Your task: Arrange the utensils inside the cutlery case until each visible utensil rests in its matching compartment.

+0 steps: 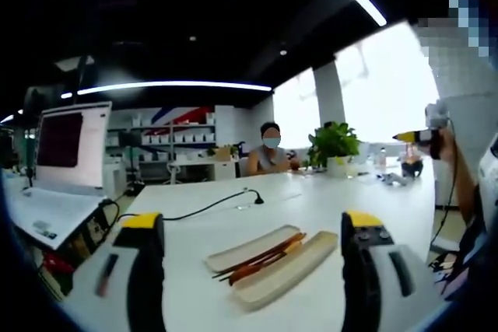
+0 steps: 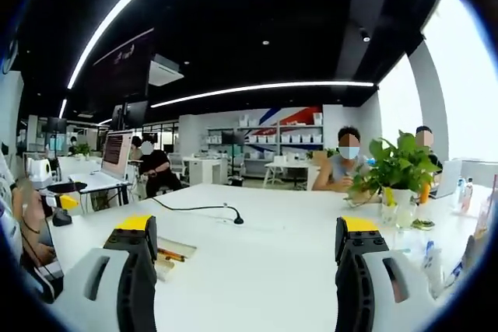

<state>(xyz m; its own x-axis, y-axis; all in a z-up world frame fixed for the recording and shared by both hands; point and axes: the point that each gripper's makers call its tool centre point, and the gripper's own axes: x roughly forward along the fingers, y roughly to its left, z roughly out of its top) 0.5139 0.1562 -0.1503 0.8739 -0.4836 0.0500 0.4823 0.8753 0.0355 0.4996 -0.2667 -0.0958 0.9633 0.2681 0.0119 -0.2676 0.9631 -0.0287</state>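
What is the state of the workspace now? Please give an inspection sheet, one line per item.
Surface: white table, mostly bare.
Job's things: open cutlery case between the left gripper's jaws, brown utensils lying along its middle; the kinds are too small to tell.
Clutter: potted plant and small bottles at the far edge.
Grippers: left gripper open, empty; right gripper open, empty, above bare table.
Cables: black cable across the table.
Surroundings: monitor on a side desk, seated person, shelves behind.
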